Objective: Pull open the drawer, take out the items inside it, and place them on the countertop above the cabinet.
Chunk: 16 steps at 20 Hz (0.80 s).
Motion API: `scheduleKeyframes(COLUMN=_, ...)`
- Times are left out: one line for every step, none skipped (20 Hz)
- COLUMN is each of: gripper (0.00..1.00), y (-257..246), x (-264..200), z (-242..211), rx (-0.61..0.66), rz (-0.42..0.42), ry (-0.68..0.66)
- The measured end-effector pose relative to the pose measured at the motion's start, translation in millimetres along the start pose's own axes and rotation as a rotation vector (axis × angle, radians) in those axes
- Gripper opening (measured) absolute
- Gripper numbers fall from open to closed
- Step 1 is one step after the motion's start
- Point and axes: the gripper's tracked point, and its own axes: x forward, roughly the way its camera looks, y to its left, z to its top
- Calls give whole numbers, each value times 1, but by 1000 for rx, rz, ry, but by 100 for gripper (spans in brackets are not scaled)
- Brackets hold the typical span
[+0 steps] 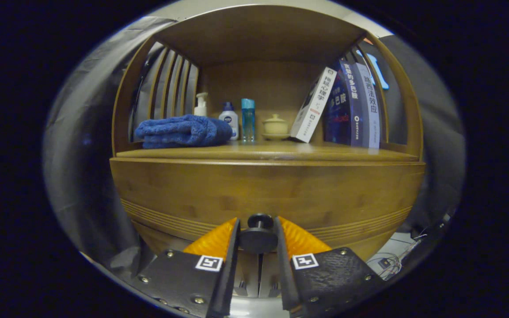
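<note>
A wooden cabinet stands in front of me, its drawer front closed under the countertop. A round black knob sticks out of the drawer front. My gripper holds it, the two orange fingers pressing on either side of the knob. Nothing inside the drawer can be seen.
On the countertop lie a folded blue towel, a white pump bottle, a small white bottle, a blue tube, a lidded cream bowl and several leaning books. A shelf roof spans above them. Cables lie on the floor at right.
</note>
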Motion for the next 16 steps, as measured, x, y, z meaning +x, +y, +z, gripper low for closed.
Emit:
scheduleKeyframes(gripper=37, y=-1, x=2, z=-3, rx=24, rz=3, ry=11)
scheduleKeyframes(gripper=37, y=-1, x=3, z=-3, rx=55, rz=-4, ry=23)
scheduleKeyframes(gripper=37, y=-3, x=4, z=-4, rx=71, rz=-11, ry=46)
scheduleKeyframes(gripper=37, y=-3, x=3, z=-5, rx=67, rz=-19, ry=54)
scheduleKeyframes(gripper=38, y=-2, x=1, z=-3, rx=68, rz=-16, ry=51)
scheduleKeyframes(gripper=33, y=-2, x=0, z=-4, rx=72, rz=-19, ry=56)
scheduleKeyframes(gripper=29, y=-3, x=3, z=-5, rx=68, rz=-17, ry=59)
scheduleKeyframes(gripper=29, y=-4, x=1, z=-5, rx=64, rz=-19, ry=63)
scheduleKeyframes(gripper=29, y=-4, x=-2, z=-6, rx=62, rz=-20, ry=65)
scheduleKeyframes(gripper=29, y=-3, x=-6, z=-6, rx=63, rz=-23, ry=65)
scheduleKeyframes(gripper=29, y=-3, x=-12, z=-7, rx=64, rz=-24, ry=66)
scheduleKeyframes(gripper=29, y=-3, x=-21, z=-9, rx=68, rz=-26, ry=62)
scheduleKeyframes(gripper=29, y=-1, x=-33, z=-11, rx=68, rz=-26, ry=60)
scheduleKeyframes(gripper=29, y=-1, x=-42, z=-12, rx=65, rz=-26, ry=58)
scheduleKeyframes(gripper=29, y=0, x=-52, z=-14, rx=63, rz=-27, ry=59)
scheduleKeyframes(gripper=29, y=0, x=-62, z=-15, rx=59, rz=-30, ry=59)
